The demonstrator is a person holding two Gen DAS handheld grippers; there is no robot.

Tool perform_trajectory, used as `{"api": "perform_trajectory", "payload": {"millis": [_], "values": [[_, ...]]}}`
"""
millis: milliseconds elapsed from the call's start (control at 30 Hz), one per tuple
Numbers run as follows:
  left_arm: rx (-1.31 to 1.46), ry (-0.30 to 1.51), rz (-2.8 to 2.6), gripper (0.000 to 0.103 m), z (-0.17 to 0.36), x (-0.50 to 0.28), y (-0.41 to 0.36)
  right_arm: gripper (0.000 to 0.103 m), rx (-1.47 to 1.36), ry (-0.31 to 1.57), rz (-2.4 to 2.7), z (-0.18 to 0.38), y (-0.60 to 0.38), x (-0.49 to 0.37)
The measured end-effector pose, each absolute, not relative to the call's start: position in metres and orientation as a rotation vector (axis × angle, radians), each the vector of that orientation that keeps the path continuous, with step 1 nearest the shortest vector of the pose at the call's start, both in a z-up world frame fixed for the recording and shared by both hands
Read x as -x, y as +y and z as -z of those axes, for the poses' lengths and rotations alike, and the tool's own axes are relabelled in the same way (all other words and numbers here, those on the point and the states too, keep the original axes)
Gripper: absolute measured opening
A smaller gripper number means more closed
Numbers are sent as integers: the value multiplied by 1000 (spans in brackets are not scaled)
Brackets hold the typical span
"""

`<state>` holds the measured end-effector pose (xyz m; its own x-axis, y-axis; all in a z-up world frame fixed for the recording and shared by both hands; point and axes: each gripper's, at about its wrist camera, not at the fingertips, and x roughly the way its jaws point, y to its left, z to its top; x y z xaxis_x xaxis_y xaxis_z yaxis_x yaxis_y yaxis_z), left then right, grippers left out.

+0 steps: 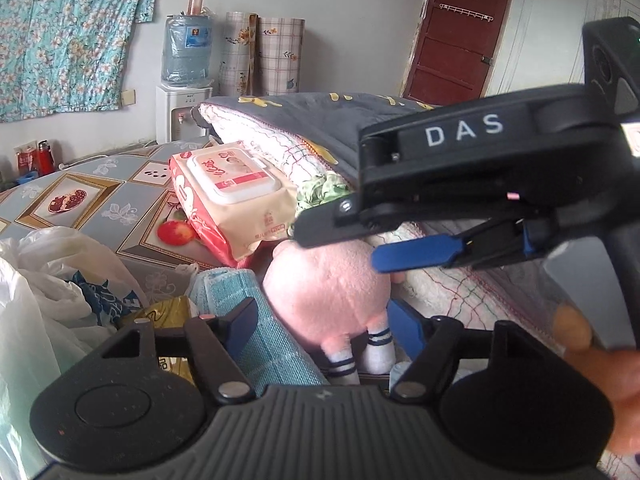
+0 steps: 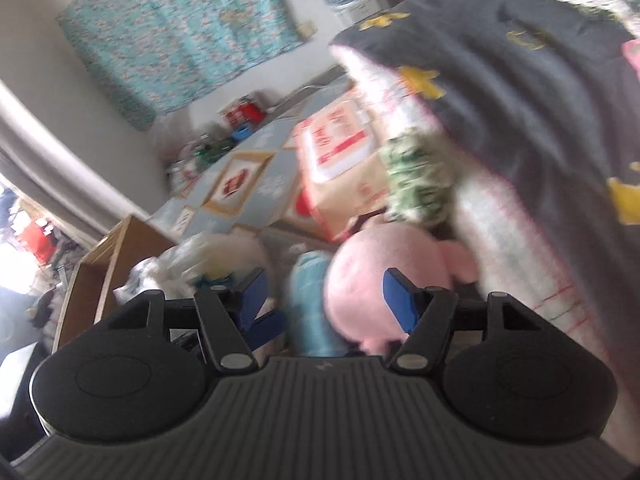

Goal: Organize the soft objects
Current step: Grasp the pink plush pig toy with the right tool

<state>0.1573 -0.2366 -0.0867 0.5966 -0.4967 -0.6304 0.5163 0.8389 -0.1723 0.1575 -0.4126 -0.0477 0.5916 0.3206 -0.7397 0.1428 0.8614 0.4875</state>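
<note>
Now: pink plush toy (image 1: 328,296) between left gripper (image 1: 324,324) jaws | both jaws open, untouched

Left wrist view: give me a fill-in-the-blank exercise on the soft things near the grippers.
The plush toy is coloured ____.
The toy's socks are white with ____ stripes.
The folded towel left of the toy is light ____.
The wet wipes pack leans against the ____ beyond the toy.

Missing words: pink; blue; blue; quilt
</note>
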Motion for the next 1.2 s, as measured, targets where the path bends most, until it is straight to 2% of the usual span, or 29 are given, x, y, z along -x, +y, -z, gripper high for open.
{"api": "perform_trajectory", "payload": {"millis": [200,233,333,633,833,1133,1200], "values": [[-48,765,593,71,100,-161,-243,66,-570,1061,17,83,-432,-170],[-49,772,596,70,103,-162,-244,72,-583,1067,13,89,-433,-172],[-54,775,600,70,106,-164,-248,78,-601,1058,2,97,-432,-179],[-39,774,614,71,102,-168,-248,80,-646,1018,-101,84,-426,-176],[-35,759,614,78,96,-164,-247,80,-585,994,-201,59,-410,-167],[-62,752,565,78,97,-169,-250,80,-579,1029,-287,57,-394,-164],[-71,756,555,75,98,-172,-252,80,-585,1032,-291,58,-394,-165]]}}
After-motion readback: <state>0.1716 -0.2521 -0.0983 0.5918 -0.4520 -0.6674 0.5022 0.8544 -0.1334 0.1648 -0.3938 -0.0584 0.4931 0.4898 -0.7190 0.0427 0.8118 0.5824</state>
